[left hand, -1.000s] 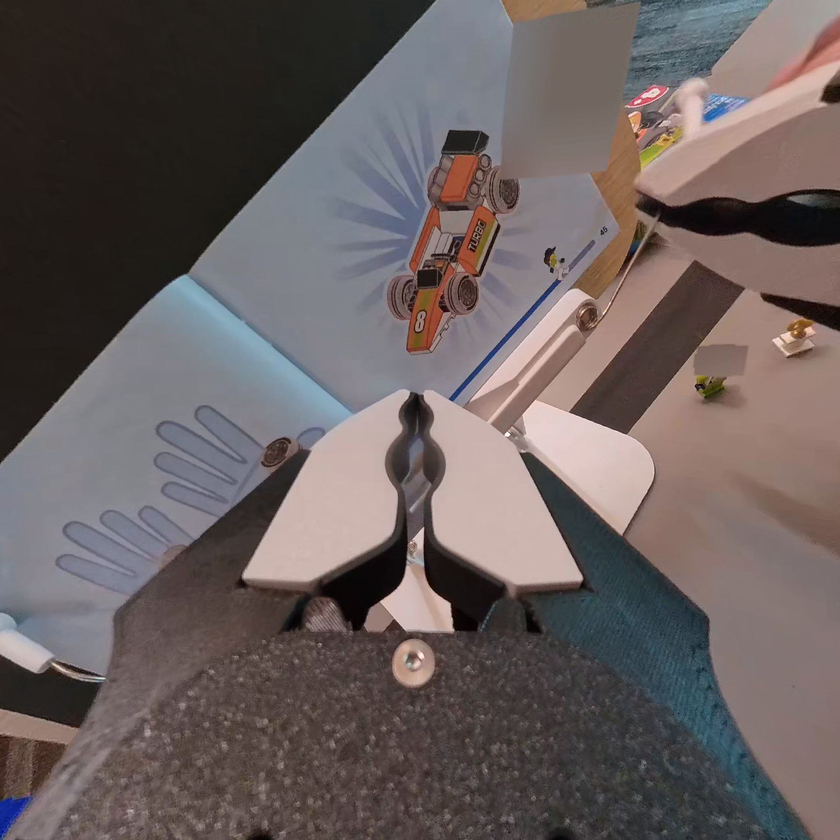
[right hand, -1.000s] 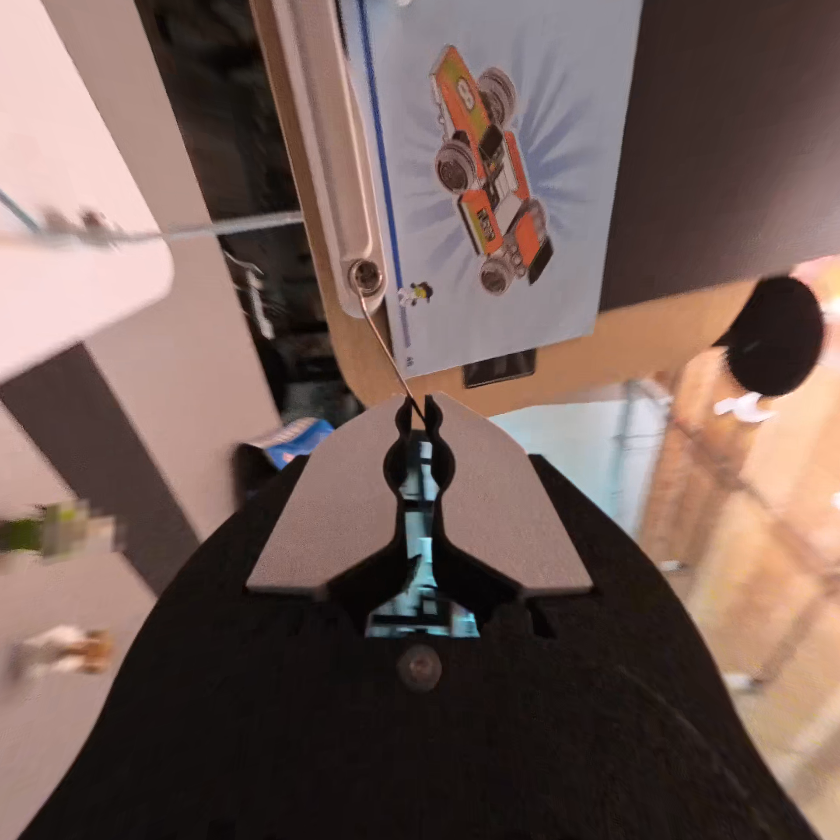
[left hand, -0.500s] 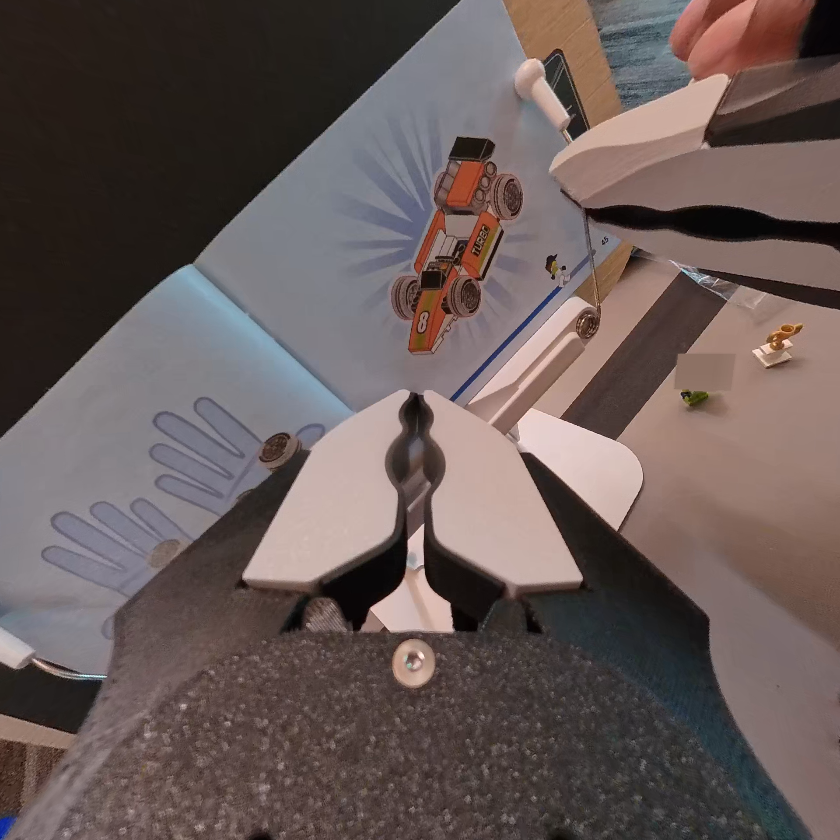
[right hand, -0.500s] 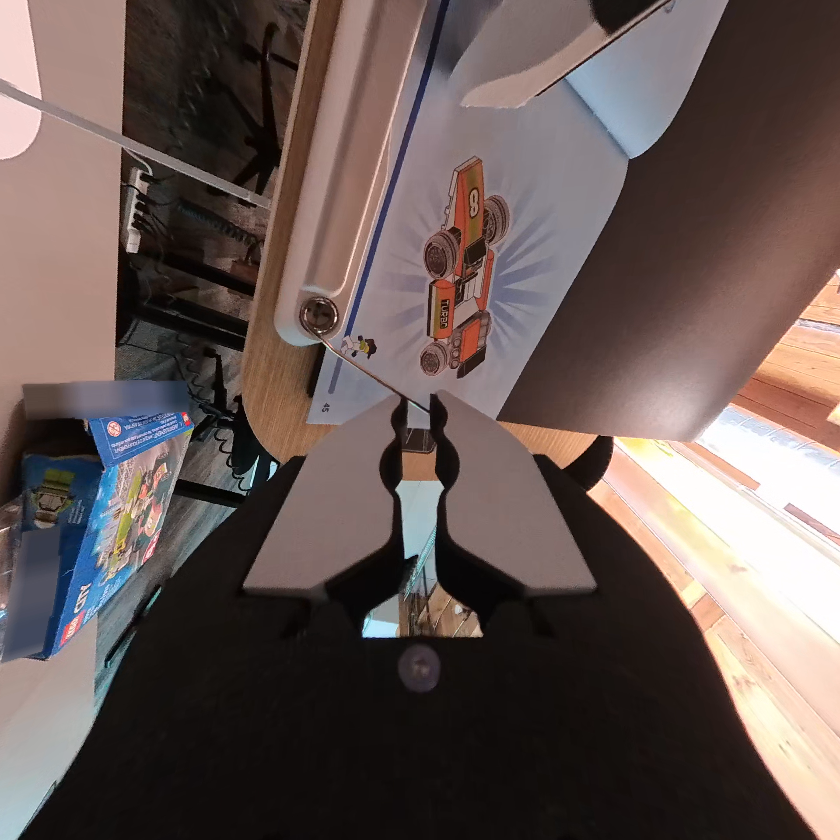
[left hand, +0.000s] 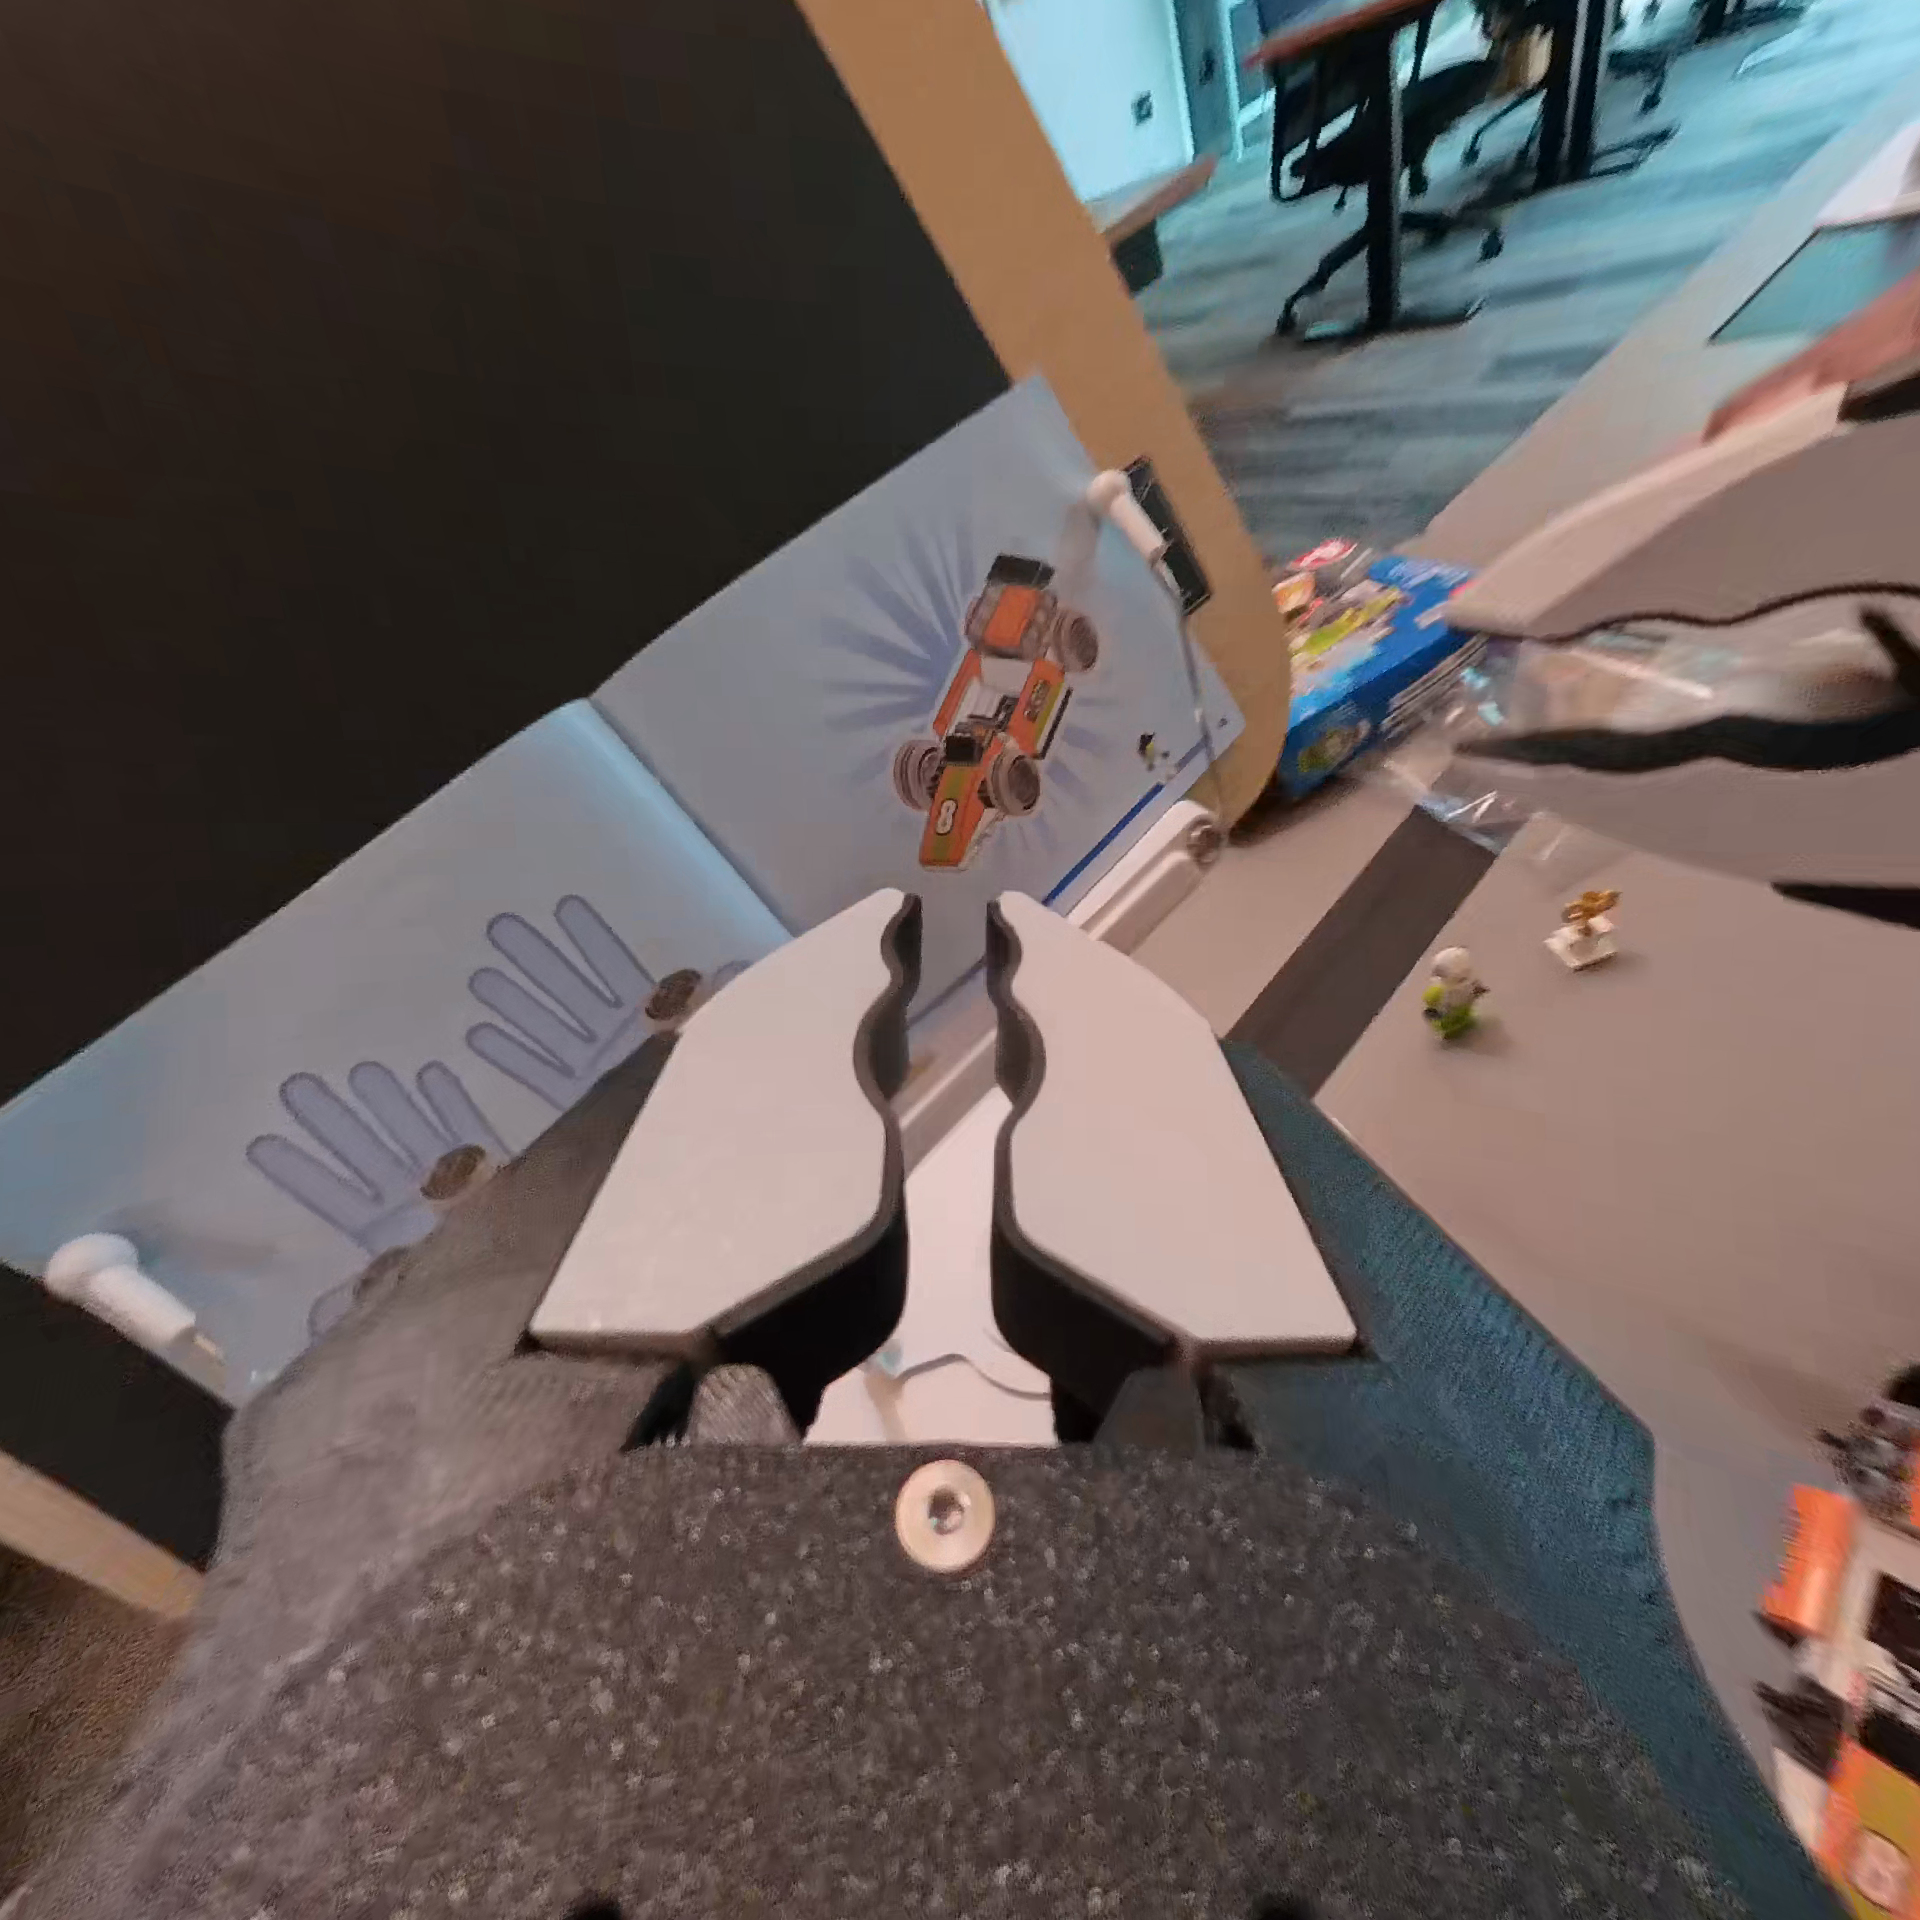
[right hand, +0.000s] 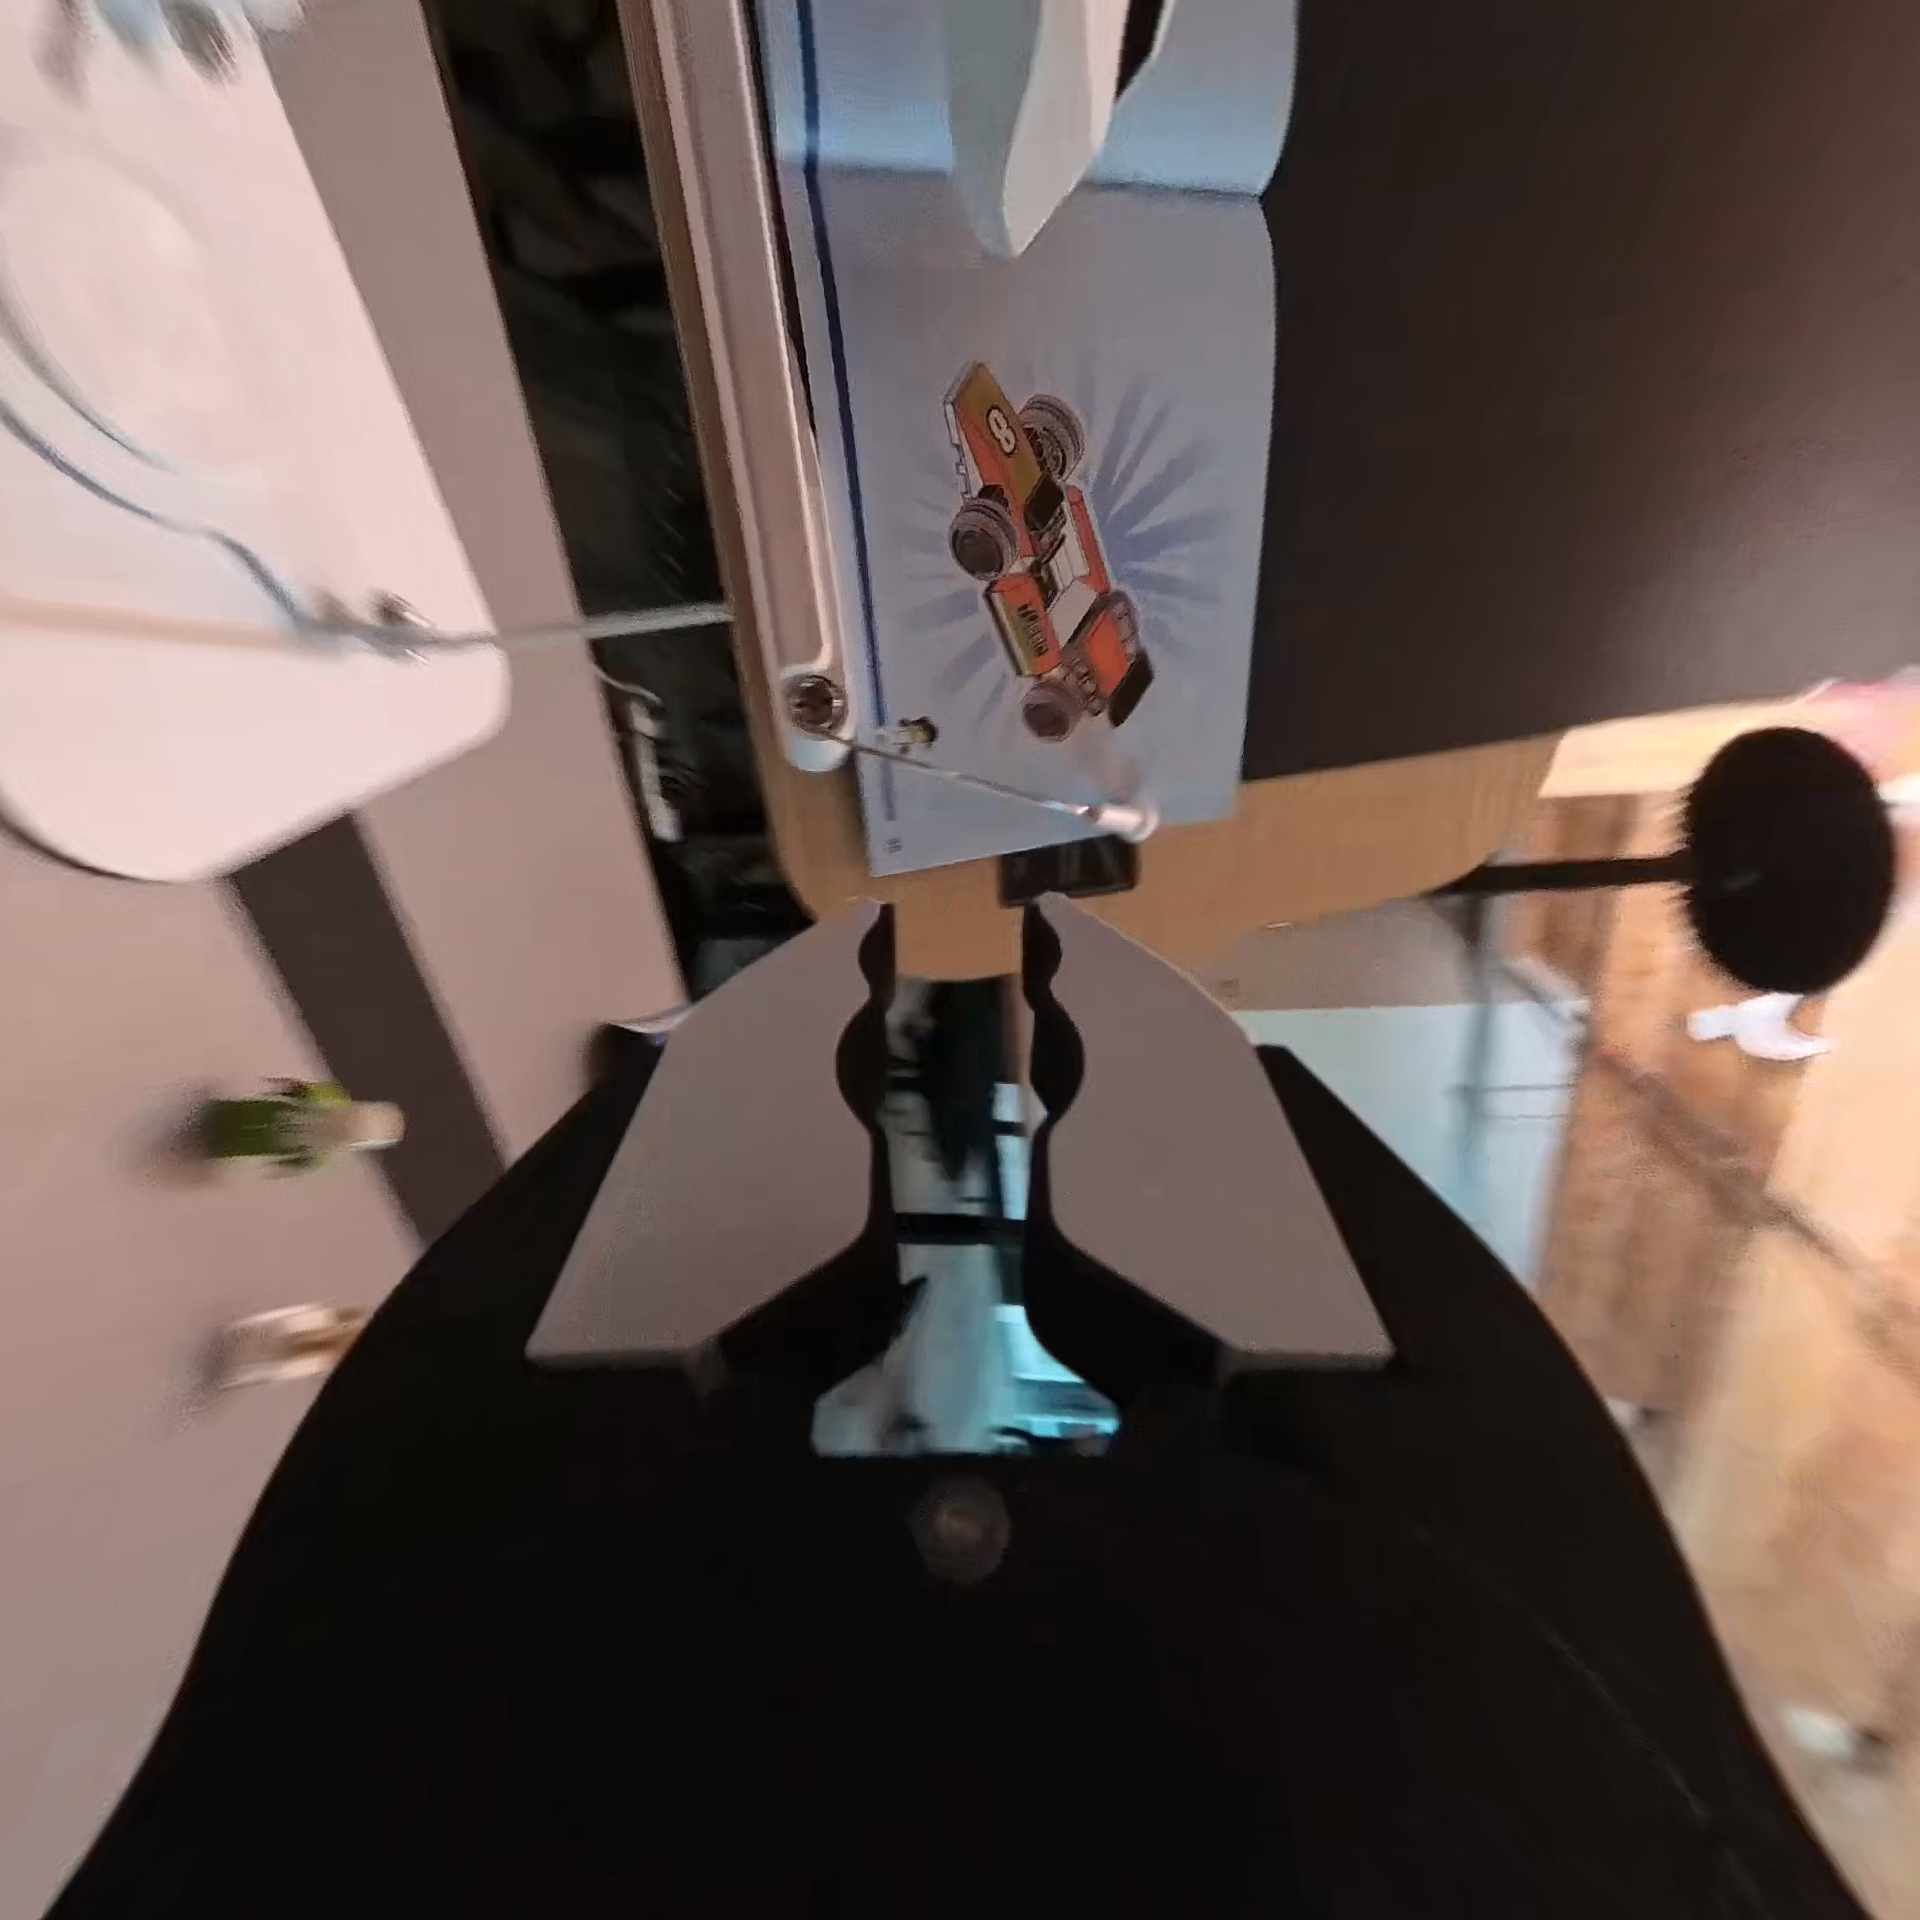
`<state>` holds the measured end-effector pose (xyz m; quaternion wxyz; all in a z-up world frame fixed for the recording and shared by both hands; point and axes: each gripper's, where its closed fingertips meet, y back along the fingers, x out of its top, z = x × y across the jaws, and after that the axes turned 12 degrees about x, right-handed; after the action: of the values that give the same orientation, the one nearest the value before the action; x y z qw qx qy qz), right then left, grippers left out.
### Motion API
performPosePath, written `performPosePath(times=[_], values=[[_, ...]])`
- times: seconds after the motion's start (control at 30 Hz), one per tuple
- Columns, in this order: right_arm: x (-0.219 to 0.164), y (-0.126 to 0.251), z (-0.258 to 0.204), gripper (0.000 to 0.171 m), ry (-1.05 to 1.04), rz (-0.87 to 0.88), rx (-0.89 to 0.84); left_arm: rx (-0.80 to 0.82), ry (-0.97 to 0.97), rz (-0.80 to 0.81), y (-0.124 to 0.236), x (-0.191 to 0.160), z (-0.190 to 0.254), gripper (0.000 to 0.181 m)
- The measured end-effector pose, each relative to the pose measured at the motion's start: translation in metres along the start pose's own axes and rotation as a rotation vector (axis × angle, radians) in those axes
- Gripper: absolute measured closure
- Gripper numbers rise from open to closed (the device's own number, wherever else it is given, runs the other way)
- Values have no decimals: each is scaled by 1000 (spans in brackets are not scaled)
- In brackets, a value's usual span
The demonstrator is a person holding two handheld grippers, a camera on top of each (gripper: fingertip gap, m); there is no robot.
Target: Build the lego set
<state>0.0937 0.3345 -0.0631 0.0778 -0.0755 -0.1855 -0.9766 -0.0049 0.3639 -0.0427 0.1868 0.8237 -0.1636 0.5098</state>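
Pointing the left gripper [left hand: 948,914] at an open pale-blue instruction booklet [left hand: 727,831], jaws a narrow gap apart and clamped on nothing. Shows, just beyond the jaw tips, the booklet's right page with a printed orange racing car [left hand: 987,717], propped on a black-faced board with a tan wooden edge [left hand: 1049,260]. Shows a white bar along the page's lower edge [left hand: 1143,873] right of the tips, and a small white peg on a thin wire [left hand: 1117,509] over the page's far corner. Finds the set's loose things to the right of the jaws on the grey bench [left hand: 1558,1195]: a small green-and-white minifigure [left hand: 1452,997] standing, a gold trophy piece on a white base [left hand: 1584,930] near it, a blue cardboard set box [left hand: 1371,675] farther off, and blurred orange and black pieces [left hand: 1849,1662] at the lower right edge.

Pointing the right gripper [right hand: 956,920] at the same booklet [right hand: 1143,364] from the side, jaws likewise apart and gripping nothing. Frames the car picture [right hand: 1039,540] well beyond the tips, the peg [right hand: 1127,821] just beyond them, and the bar [right hand: 748,416] to their left. Catches one pale finger of the other gripper [right hand: 1039,135] over the page at the top. Leaves minifigure [right hand: 281,1127] and trophy [right hand: 281,1340] as blurs well left of the jaws.
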Motion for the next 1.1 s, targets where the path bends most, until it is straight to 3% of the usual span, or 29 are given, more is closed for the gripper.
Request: performPosePath(times=[0.2,0.27,0.33,0.43,0.53,0.63,0.7,0.87,1.0,1.1], values=[[2,42,-58,138,-515,164,203,-62,115,51,57,-4,13,175],[2,53,-78,149,-675,212,261,-79,151,55,78,-15,18,181],[8,65,-104,171,-824,279,358,-107,189,46,101,-29,26,181],[24,87,-143,171,-1007,411,503,-153,237,11,139,-57,39,181],[37,101,-163,170,-1081,508,584,-180,261,-23,176,-87,52,181],[39,103,-169,153,-1148,550,620,-179,244,-75,206,-115,65,178],[38,103,-175,171,-1143,568,650,-180,225,-120,223,-129,72,173],[19,95,-181,171,-1100,514,628,-216,218,-232,258,-150,74,162],[15,97,-175,167,-1081,506,610,-202,91,-427,277,-193,52,155],[15,102,-176,166,-1032,493,610,-297,94,-534,291,-215,53,156]])
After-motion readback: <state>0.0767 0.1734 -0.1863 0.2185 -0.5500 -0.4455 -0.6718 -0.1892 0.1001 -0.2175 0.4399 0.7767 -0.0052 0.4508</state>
